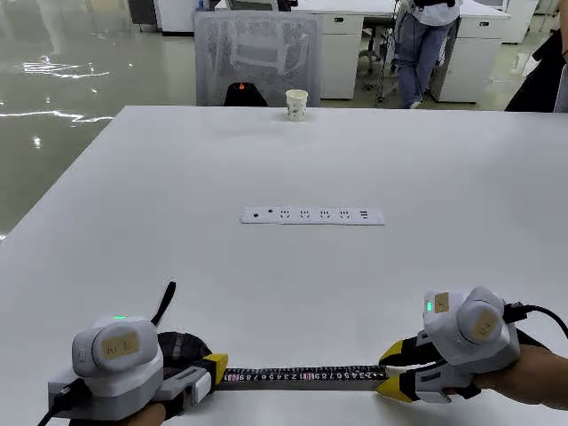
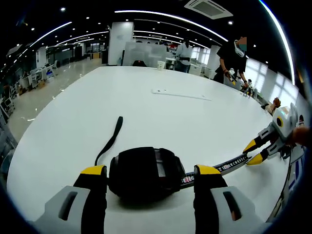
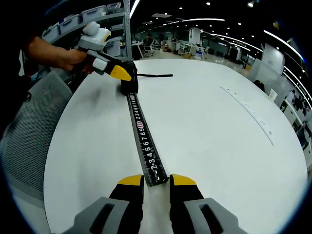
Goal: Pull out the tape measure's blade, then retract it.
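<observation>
Left gripper (image 2: pixel 150 171) jaws are set wide and clamped on both sides of the black tape measure (image 1: pixel 182 346), which sits on the white table (image 1: pixel 355 160). Right gripper (image 3: pixel 156 181) jaws are nearly closed, pinching the tip of the blade (image 3: pixel 144 136). The blade lies flat on the table, pulled out between the two grippers.

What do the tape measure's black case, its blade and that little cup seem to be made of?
Case: probably matte black plastic or rubber; it shows almost no glare. Blade: likely thin coated metal, dark with pale printed numerals, lying flat. Cup: seemingly paper, white and dull.
</observation>
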Action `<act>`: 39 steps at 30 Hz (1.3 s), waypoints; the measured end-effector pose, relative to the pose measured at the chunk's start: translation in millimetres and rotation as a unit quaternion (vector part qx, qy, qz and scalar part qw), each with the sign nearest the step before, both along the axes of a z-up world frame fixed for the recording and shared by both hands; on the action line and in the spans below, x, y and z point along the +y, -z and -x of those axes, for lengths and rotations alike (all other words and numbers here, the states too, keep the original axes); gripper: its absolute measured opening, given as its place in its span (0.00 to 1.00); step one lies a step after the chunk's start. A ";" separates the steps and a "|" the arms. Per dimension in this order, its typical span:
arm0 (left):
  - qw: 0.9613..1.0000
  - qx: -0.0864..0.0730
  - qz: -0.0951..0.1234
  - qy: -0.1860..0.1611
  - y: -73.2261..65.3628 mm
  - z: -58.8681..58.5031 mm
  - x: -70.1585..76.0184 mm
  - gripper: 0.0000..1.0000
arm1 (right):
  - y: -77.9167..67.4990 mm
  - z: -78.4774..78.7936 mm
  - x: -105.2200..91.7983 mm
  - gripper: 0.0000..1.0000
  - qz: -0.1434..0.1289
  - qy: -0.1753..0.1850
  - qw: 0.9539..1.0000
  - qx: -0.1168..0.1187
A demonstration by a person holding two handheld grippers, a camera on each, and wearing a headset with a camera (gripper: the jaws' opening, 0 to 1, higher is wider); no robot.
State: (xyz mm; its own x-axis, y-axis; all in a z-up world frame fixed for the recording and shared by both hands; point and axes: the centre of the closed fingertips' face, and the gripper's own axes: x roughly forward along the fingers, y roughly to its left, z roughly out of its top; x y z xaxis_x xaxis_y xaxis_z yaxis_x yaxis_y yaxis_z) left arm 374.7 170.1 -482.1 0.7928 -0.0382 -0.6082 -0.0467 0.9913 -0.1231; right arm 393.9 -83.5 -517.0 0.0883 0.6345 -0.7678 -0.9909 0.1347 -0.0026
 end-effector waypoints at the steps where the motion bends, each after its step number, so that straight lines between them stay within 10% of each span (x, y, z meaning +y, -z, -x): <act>1: 1.000 0.002 0.000 0.002 0.6 0.0 -0.7 0.68 | 1.0 0.3 0.3 0.16 0.001 -0.001 1.000 0.001; 39: 0.999 0.025 -0.025 -0.022 8.6 -2.3 4.2 0.64 | 2.6 -0.3 1.1 0.10 -0.014 -0.010 1.000 -0.004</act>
State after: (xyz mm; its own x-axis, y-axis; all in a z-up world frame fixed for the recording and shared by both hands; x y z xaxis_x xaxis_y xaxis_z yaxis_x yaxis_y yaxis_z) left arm 377.0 174.3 -490.7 0.7617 0.0268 -0.6473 -0.0946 0.9930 -0.0702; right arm 394.1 -82.4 -519.6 0.0818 0.6569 -0.7495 -0.9932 0.1158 -0.0068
